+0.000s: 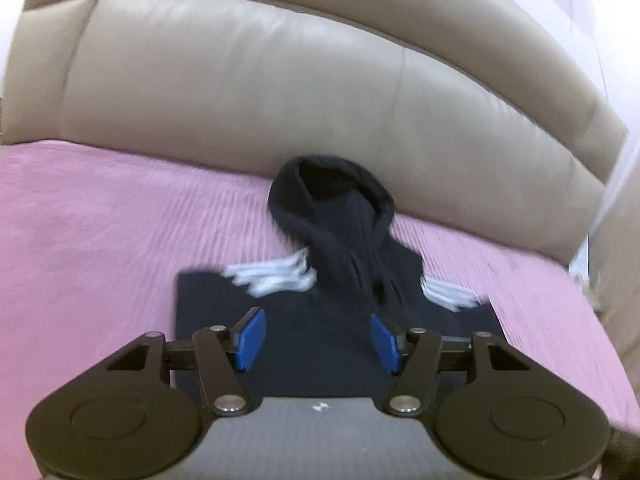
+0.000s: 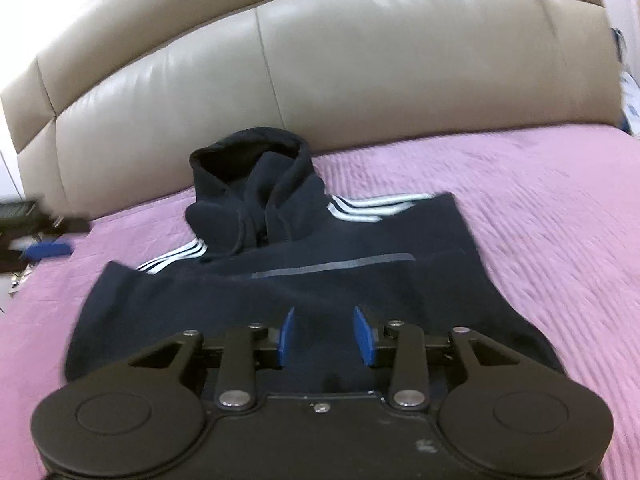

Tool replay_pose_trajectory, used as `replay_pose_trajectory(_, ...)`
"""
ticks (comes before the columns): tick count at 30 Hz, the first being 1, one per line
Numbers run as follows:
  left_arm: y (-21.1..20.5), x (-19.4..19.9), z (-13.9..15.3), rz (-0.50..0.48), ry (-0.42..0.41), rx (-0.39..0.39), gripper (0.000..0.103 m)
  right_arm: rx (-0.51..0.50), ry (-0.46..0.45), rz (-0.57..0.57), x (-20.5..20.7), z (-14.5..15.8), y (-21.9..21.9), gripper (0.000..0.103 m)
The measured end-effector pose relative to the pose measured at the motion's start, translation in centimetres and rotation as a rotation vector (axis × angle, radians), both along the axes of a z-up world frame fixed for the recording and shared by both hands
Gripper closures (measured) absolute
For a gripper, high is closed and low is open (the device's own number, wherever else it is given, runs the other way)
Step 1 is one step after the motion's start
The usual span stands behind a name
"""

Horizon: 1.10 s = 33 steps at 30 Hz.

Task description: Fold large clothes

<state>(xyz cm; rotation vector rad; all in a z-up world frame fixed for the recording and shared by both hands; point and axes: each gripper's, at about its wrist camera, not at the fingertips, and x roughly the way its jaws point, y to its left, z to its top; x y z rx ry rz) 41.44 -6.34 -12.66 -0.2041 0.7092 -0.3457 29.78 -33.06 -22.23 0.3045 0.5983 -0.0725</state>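
Because the dark hoodie (image 2: 304, 280) on the pink bed (image 2: 540, 220) looks soft, thick and floppy, both empty, part-open tongs (image 1: 318, 340) (image 2: 326, 336) should pinch its bottom edge.

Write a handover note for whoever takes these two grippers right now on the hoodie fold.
Left gripper: open, nothing between its pads, poised over the near part of the hoodie.
Right gripper: open, empty, also over the hoodie's near edge.
The dark hoodie with white stripes lies on the pink bedspread, already folded into a compact rectangle with sleeves tucked in. Its hood stands bunched at the far end, by the beige headboard.
Left, probably: fold the hood down onto the body, then perhaps one more fold in half.
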Motion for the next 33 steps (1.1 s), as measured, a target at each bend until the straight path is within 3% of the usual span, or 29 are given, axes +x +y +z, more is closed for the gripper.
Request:
replay_pose_trajectory(4, -2.1, 8.7, -2.6, -0.005, -0.049, 0.016, 0.041, -0.005, -0.036, 0.015, 6.2, -1.0, -0.2, 0.06)
replay_pose_trajectory(9, -6.2, 18.1, -3.8, -0.008, -0.112, 0.164, 0.034, -0.018, -0.055, -0.031, 11.9, -2.9, -0.8, 0.06)
replay_pose_trajectory(11, -8.0, 21.5, -4.4, -0.028, -0.117, 0.215, 0.034, -0.078, -0.047, -0.062, 12.8, -4.6, -0.6, 0.06)
replay_pose_trajectory(13, -9.6, 24.6, -4.9, -0.013, -0.127, 0.286, 0.034, -0.068, -0.014, -0.067, 13.0, -6.5, -0.8, 0.06)
replay_pose_trajectory(18, -12.8, 28.7, -6.6, -0.011, -0.168, 0.48, 0.035, -0.073, -0.083, -0.076, 12.2, -7.3, -0.6, 0.056)
replay_pose_trajectory(19, -13.4, 29.4, -7.1, -0.011, -0.175, 0.528, 0.043, -0.081, -0.089, -0.075, 12.1, -7.4, -0.5, 0.056)
replay_pose_trajectory(20, -13.7, 30.1, -7.5, -0.005, -0.184, 0.575, 0.061, -0.078, -0.092, -0.074, 12.1, -7.4, -0.6, 0.055)
replay_pose_trajectory(21, -14.2, 30.5, -7.9, -0.003, -0.192, 0.614, 0.07, -0.069, -0.092, -0.072, 12.1, -7.4, -0.7, 0.055)
replay_pose_trajectory(24, -14.4, 30.8, -8.1, -0.024, -0.21, 0.579, 0.089, -0.062, -0.089, -0.069, 12.2, -7.4, -0.8, 0.055)
replay_pose_trajectory(29, -13.4, 27.4, -6.3, -0.052, -0.27, 0.503, 0.091, -0.083, -0.06, -0.062, 12.7, -6.7, -0.4, 0.054)
replay_pose_trajectory(33, -11.6, 22.8, -3.7, -0.093, -0.329, 0.436, 0.092, -0.04, -0.056, -0.012, 12.7, -3.6, -0.7, 0.052)
